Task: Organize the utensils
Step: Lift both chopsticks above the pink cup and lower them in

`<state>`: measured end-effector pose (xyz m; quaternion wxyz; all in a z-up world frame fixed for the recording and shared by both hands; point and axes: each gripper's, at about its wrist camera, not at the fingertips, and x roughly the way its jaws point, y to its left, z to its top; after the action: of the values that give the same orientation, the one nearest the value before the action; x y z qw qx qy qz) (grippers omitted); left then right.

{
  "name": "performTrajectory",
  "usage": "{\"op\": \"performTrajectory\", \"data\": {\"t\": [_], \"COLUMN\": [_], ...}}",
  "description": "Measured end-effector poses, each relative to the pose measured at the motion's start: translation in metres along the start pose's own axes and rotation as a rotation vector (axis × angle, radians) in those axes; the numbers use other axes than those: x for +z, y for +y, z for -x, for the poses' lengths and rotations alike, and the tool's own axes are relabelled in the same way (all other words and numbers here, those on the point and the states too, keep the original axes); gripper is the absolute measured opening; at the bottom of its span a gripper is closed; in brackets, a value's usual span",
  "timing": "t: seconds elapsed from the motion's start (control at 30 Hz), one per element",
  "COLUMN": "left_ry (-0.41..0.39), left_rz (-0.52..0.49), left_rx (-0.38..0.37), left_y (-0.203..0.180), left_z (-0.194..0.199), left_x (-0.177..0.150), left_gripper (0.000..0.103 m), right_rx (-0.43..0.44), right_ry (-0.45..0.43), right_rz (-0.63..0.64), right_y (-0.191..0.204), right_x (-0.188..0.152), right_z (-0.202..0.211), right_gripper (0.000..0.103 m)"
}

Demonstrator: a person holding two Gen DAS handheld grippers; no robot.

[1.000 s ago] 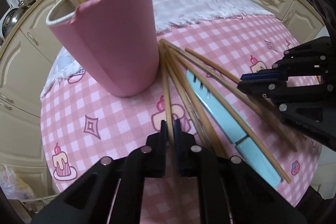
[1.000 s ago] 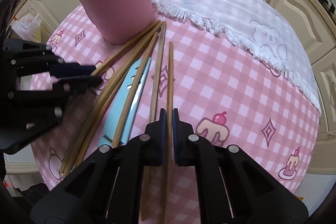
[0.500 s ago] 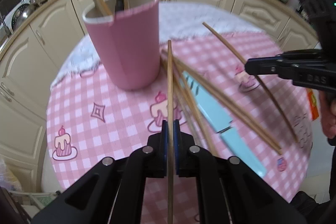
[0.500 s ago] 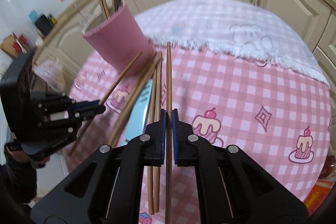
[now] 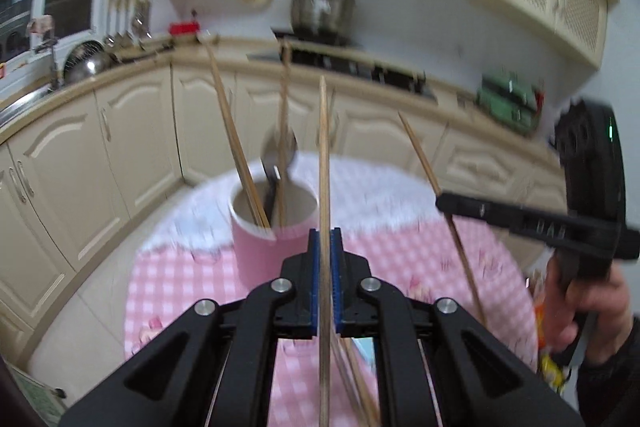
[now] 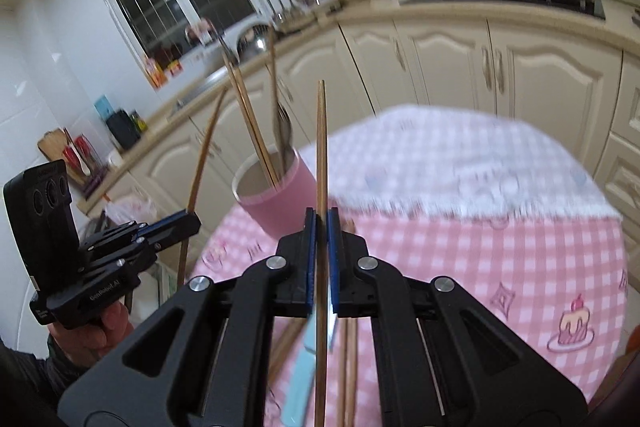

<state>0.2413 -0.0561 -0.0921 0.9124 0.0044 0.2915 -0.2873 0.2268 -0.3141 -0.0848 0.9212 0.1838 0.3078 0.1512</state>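
Risk: each long chopstick is pinched low, so either tip may swing wide and miss the pink cup.
Left hand-held gripper: I clamp one chopstick, cup just beyond.
Right hand-held gripper: I clamp another chopstick.
Spare chopsticks: surface's near edge.

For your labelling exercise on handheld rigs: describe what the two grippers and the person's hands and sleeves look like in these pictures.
Both tools are matte black plastic with silver pivot bolts and blue ribbed finger pads. The left gripper carries white lettering on its side and a boxy black block with round lenses behind. The right gripper has faint embossed letters on its finger and a black housing with a green light. Each hand wears a dark sleeve.
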Motion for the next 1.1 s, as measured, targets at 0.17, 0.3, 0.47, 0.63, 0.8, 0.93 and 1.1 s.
{"op": "performTrajectory", "data": {"t": [0.17, 0.3, 0.47, 0.63, 0.8, 0.93, 1.1], "left_ry": [-0.129, -0.202, -0.282, -0.369, -0.426, -0.439, -0.446], "left_rz": [0.05, 0.075, 0.101, 0.125, 0.141, 0.141, 0.131], "left_rx": [0.026, 0.039, 0.042, 0.041, 0.051, 0.059, 0.071], "left_y": [0.01, 0.015, 0.019, 0.026, 0.029, 0.029, 0.029], "left_z": [0.009, 0.011, 0.01, 0.01, 0.0, -0.015, -0.031], "left_x": [0.032, 0.055, 0.077, 0.097, 0.11, 0.112, 0.11], "left_gripper": [0.005, 0.005, 0.005, 0.005, 0.005, 0.005, 0.005], "right_rx": [0.017, 0.029, 0.049, 0.051, 0.04, 0.027, 0.005], "right_ry": [-0.076, -0.133, -0.223, -0.309, -0.354, -0.367, -0.379], "right_rz": [0.026, 0.039, 0.049, 0.065, 0.06, 0.051, 0.057], "right_y": [0.018, 0.03, 0.044, 0.056, 0.06, 0.06, 0.059], "right_x": [0.024, 0.044, 0.073, 0.096, 0.109, 0.109, 0.11], "right_z": [-0.005, -0.011, -0.018, -0.023, -0.04, -0.053, -0.066], "right_gripper": [0.006, 0.006, 0.006, 0.006, 0.006, 0.006, 0.006]}}
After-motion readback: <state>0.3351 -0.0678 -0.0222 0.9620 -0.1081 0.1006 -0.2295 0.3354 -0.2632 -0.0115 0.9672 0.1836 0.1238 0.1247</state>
